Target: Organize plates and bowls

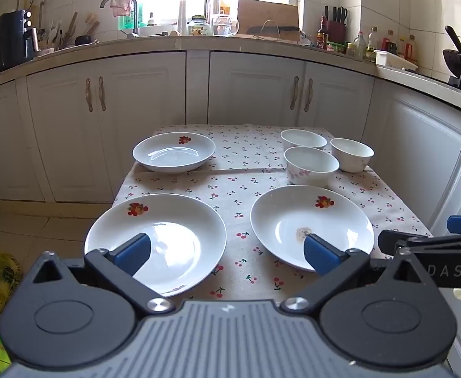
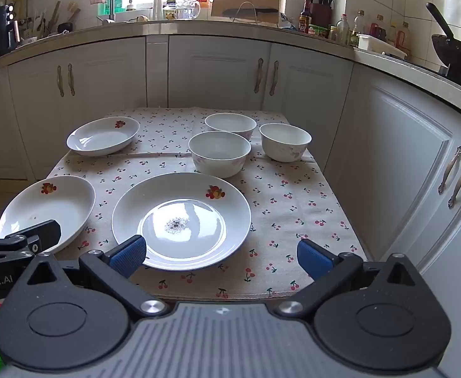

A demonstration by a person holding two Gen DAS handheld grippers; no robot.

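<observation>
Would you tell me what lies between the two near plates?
Only bare cherry-print cloth separates the left plate from the right plate, clearest in the left wrist view.

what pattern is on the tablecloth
Small red cherries with green stems on a beige tablecloth, clearest in the right wrist view.

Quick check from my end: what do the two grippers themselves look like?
Both match: the left gripper and right gripper have black angular finger arms tipped with ribbed blue pads, silver pivot screws and a ribbed grey body. White lettering marks their sides. No cables or sleeves show.
</observation>
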